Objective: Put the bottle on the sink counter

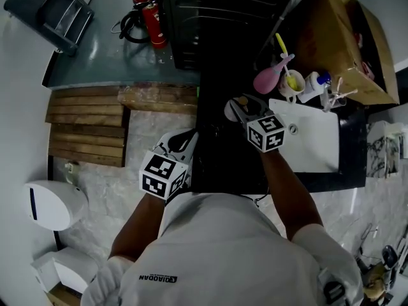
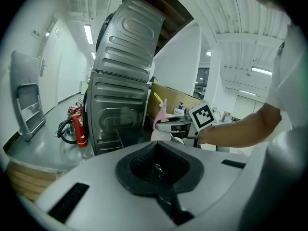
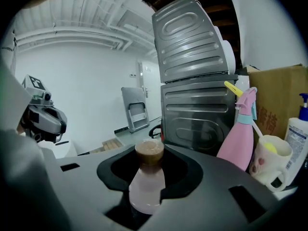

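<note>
The bottle (image 3: 146, 181) is pale pink with a brown cap (image 3: 149, 150). It stands upright between the jaws of my right gripper (image 3: 148, 186), which is shut on its body. In the head view that gripper (image 1: 244, 112) hovers over the black counter (image 1: 226, 161), just left of the white sink (image 1: 312, 146), and the bottle (image 1: 231, 109) shows as a pale round shape at its tip. My left gripper (image 1: 186, 143) hangs lower left, off the counter's edge. Its jaws (image 2: 157, 170) are shut with nothing between them.
A pink spray bottle (image 3: 239, 129), a mug (image 3: 269, 160) and a white pump bottle (image 3: 298, 134) stand by a cardboard box (image 1: 347, 37) behind the sink. A steel machine (image 2: 122, 81) rises ahead. A fire extinguisher (image 1: 153, 21) and wooden pallet (image 1: 86, 126) lie left.
</note>
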`<state>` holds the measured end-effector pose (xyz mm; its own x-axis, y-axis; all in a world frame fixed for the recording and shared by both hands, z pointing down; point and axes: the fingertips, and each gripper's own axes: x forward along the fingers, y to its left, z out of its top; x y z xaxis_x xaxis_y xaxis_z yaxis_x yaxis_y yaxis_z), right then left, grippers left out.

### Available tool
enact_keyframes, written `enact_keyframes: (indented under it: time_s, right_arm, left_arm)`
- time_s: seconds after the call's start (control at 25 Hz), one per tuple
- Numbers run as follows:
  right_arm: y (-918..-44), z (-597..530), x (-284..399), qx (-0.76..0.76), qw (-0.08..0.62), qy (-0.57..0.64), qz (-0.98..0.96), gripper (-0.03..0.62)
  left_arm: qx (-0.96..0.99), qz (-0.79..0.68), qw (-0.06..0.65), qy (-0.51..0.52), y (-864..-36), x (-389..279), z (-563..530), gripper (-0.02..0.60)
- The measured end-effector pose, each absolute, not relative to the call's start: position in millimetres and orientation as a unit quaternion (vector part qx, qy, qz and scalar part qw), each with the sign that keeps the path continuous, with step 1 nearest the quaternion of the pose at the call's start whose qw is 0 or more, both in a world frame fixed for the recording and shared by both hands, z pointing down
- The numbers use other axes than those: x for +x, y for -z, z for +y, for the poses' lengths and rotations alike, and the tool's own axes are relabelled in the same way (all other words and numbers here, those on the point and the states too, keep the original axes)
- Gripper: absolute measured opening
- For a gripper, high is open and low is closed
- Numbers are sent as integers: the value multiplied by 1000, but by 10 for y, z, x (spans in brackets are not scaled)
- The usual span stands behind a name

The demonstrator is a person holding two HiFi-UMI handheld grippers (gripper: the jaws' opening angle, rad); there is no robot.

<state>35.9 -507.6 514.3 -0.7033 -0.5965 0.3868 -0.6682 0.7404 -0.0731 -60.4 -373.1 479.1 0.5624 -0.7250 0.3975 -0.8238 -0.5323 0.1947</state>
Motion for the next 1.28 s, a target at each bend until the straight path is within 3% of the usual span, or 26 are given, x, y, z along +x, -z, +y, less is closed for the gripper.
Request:
enact_keyframes:
  time_s: [0.48,0.76,1.28]
  right_arm:
    - [-5332,-5748,11,353,182,-100,-912,152]
    - [-5433,-6062,-76,362,189,-100,-907,150]
    - [-5473,-6379,-356,349,187,-91,-914,152]
  left_arm:
    - [851,-465,194,-150,-4987,-864,-3686,14]
    - [839,-469,258,-100,-5031,-941,-3736,14]
    - [828,-487,253,-120,-5127,-1025,-3806,14]
